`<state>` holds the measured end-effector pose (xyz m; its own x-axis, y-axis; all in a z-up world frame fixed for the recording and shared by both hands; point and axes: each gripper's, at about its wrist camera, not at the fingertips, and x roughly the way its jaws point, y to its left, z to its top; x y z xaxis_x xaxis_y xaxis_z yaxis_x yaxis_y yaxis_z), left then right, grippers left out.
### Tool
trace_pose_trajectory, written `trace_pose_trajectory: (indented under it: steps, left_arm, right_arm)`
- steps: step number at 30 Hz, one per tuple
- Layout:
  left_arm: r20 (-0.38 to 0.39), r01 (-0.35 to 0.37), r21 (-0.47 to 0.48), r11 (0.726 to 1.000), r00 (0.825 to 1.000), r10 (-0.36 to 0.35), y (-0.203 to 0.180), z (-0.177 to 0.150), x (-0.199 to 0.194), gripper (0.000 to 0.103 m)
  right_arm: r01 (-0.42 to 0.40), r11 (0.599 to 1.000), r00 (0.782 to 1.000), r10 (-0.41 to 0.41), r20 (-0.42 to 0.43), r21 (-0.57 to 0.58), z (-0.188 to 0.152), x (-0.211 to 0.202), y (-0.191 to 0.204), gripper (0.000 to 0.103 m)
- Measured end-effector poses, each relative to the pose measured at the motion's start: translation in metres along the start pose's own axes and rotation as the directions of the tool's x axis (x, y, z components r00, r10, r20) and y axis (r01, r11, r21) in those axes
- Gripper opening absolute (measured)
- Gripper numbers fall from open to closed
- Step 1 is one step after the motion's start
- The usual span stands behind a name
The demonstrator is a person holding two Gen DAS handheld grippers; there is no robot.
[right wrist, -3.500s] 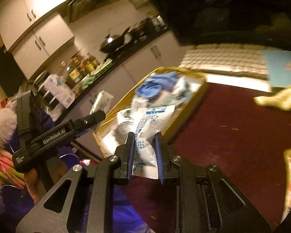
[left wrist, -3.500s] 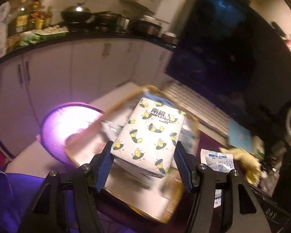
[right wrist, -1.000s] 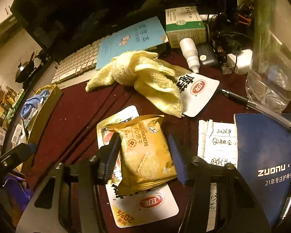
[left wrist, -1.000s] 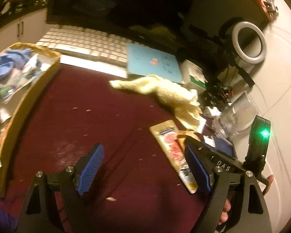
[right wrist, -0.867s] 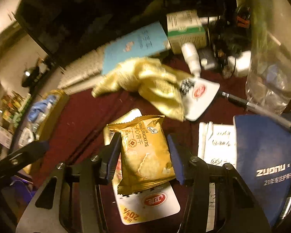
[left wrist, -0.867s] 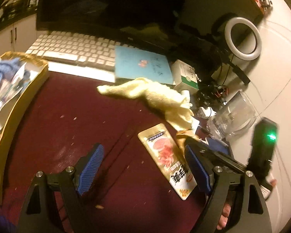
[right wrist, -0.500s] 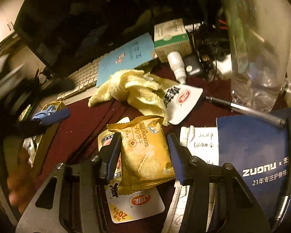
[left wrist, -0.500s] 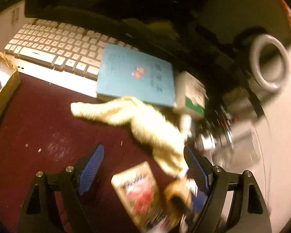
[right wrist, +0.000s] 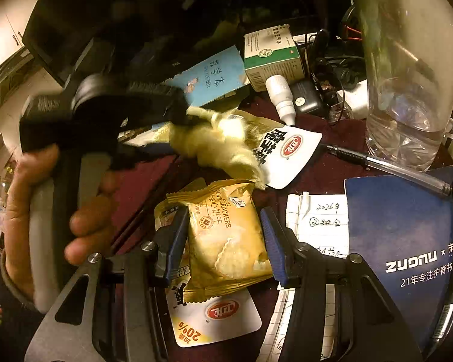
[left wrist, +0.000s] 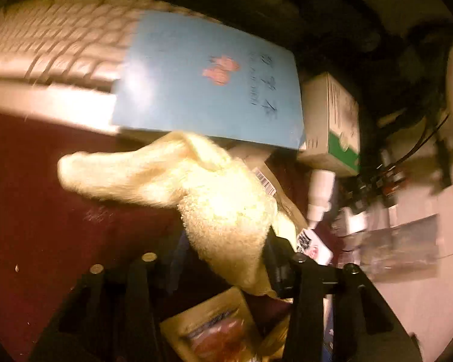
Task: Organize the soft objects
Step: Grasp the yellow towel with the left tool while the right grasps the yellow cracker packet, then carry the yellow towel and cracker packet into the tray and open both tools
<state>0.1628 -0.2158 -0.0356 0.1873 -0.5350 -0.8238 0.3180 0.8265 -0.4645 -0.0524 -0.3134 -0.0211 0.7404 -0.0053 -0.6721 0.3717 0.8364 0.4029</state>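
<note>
1. Landmark: the blue booklet (left wrist: 208,75) lying over the near edge of the white keyboard (left wrist: 51,48). The yellow fluffy cloth (left wrist: 202,190) lies on the dark red mat (left wrist: 30,199) just in front of that booklet, its far corner touching the booklet's near edge

2. The left gripper (left wrist: 226,256) has its fingers on either side of the cloth's near end, and the jaws look drawn in against it – though blur and the cloth itself hide the pads, so a firm hold cannot be confirmed. In the right wrist view the same gripper (right wrist: 181,117) meets the cloth (right wrist: 214,144) at its end nearest the booklet (right wrist: 214,78)

3. The right gripper (right wrist: 223,241) sits farther from the booklet, beyond the cloth, its jaws partly open around the yellow cracker packet (right wrist: 226,235); both blue pads stand just beside the packet's edges, and whether they press it is unclear. The packet rests on a white snack pouch (right wrist: 217,316)

4. Step in hand, as I judge it: picking up the next soft items (cloth on the left, packet on the right)

5. Next move calls for closing fully on each, then lifting straight up – the cloth drapes over another white pouch (right wrist: 290,150) and could drag it along
</note>
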Motion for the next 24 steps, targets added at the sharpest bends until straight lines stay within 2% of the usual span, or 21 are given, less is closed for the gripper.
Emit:
trace_pose_trajectory:
  steps: [3, 5, 8, 11, 14, 17, 20, 24]
  left_arm:
    - [0.082, 0.019, -0.034, 0.999, 0.996, -0.016, 0.025, -0.015, -0.04, 0.042]
    - [0.139, 0.07, -0.047, 0.996, 0.988, -0.063, 0.042, -0.032, -0.075, 0.042]
    - [0.243, 0.09, -0.047, 0.995, 0.967, -0.076, 0.066, -0.063, -0.122, 0.042]
    - [0.327, 0.132, -0.035, 0.991, 0.938, -0.113, 0.085, -0.09, -0.151, 0.043]
    - [0.358, 0.165, -0.019, 0.986, 0.922, -0.147, 0.096, -0.107, -0.163, 0.043]
    - [0.408, 0.144, -0.003, 0.99, 0.904, -0.13, 0.103, -0.118, -0.191, 0.043]
    - [0.476, 0.146, 0.003, 0.989, 0.87, -0.13, 0.119, -0.121, -0.233, 0.043]
    - [0.554, 0.093, -0.028, 0.995, 0.83, -0.062, 0.146, -0.115, -0.277, 0.043]
  right_arm:
    - [-0.017, 1.0, 1.0, 0.017, 0.016, -0.007, -0.001, -0.004, 0.001, 0.048]
    - [-0.024, 1.0, 0.999, 0.024, 0.026, -0.007, 0.0, -0.006, 0.001, 0.048]
    - [-0.042, 0.999, 0.998, 0.041, 0.054, 0.011, 0.0, -0.015, 0.0, 0.048]
    - [-0.111, 0.994, 0.992, 0.11, 0.063, 0.009, 0.001, -0.02, 0.01, 0.048]
    - [-0.178, 0.984, 0.981, 0.18, 0.077, -0.033, 0.001, -0.024, 0.034, 0.048]
    - [-0.234, 0.968, 0.969, 0.239, 0.057, -0.085, 0.002, -0.023, 0.063, 0.048]
    - [-0.3, 0.944, 0.953, 0.304, 0.007, -0.138, 0.004, -0.016, 0.102, 0.048]
    - [-0.353, 0.914, 0.935, 0.349, -0.06, -0.197, 0.011, 0.003, 0.158, 0.048]
